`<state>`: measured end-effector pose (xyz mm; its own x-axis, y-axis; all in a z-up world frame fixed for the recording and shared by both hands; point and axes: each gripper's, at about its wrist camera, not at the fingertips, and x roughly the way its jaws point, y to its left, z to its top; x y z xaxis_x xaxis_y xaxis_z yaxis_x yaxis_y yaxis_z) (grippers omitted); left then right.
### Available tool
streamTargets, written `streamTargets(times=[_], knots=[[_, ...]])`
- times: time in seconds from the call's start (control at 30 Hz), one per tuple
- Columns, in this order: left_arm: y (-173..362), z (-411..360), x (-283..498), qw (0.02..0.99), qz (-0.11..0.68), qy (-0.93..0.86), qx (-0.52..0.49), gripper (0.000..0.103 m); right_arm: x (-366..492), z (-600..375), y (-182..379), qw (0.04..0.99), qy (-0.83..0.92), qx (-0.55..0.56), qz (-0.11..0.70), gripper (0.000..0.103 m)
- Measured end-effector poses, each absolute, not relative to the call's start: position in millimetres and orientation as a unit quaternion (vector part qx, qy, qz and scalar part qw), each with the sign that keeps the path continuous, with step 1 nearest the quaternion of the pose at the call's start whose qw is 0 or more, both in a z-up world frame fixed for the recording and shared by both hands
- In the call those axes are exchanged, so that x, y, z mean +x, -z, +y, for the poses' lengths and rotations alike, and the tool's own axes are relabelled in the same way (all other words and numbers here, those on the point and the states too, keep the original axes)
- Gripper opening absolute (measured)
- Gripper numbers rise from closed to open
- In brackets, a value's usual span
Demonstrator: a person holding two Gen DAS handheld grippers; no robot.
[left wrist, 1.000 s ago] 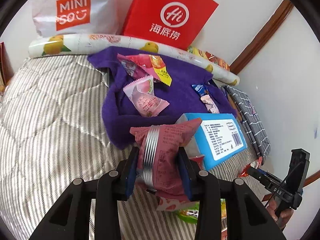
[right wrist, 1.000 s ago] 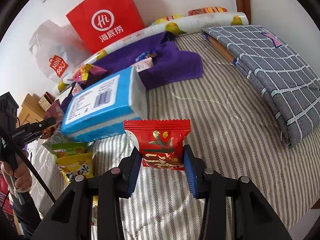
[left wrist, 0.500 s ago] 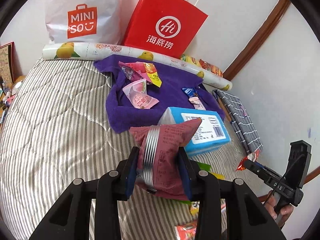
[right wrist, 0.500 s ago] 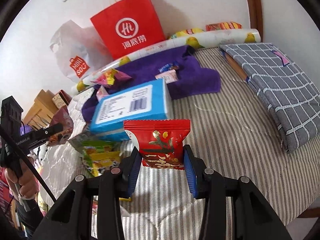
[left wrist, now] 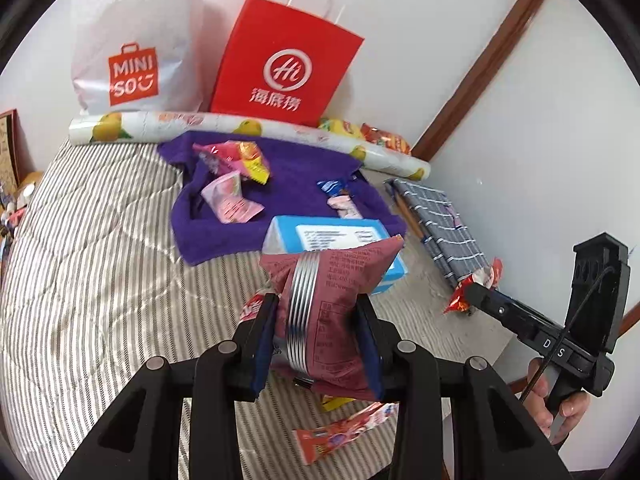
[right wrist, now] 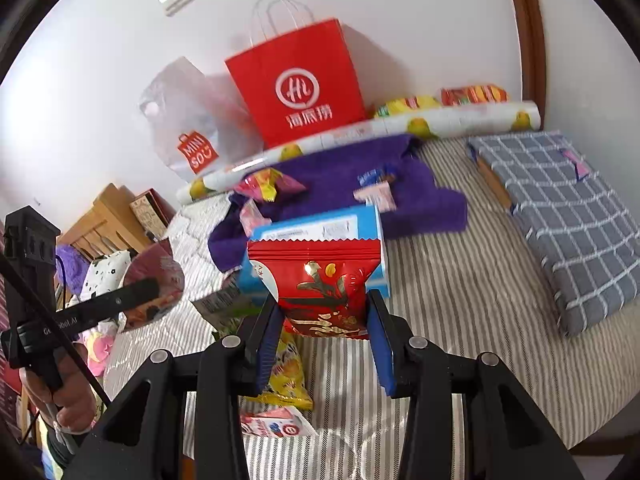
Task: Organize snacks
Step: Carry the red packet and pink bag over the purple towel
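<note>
A maroon snack packet (left wrist: 332, 312) is clamped in the left claw (left wrist: 318, 344), a red snack packet (right wrist: 320, 288) in the right claw (right wrist: 326, 344); both are held above the striped bed (right wrist: 460, 300).

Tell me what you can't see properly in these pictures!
- Left wrist view: the maroon snack bag hides part of the blue box; its label print is too small to read.
- Right wrist view: the red snack bag and the fingers cover the yellow packet.
- Both views: the red paper bag shows nothing inside.
</note>
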<state>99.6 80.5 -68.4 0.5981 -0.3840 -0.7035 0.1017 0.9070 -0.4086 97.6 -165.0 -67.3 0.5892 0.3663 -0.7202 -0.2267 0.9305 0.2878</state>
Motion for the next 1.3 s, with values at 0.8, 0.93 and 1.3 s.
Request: streamTargets(times=[0.8, 0.93, 1.3], knots=[[24, 57, 188, 0.889, 0.416, 0.145, -0.123, 0.036, 183, -148, 25, 0.906, -0.183, 0.054, 0.379, 0.041], [21, 65, 209, 0.891, 0.415, 0.138, -0.122, 0.036, 205, -143, 27, 0.907, -0.179, 0.053, 0.379, 0.041], [32, 70, 269, 0.885, 0.433, 0.130, -0.112, 0.036, 271, -135, 43, 0.902, -0.168, 0.071, 0.392, 0.041]])
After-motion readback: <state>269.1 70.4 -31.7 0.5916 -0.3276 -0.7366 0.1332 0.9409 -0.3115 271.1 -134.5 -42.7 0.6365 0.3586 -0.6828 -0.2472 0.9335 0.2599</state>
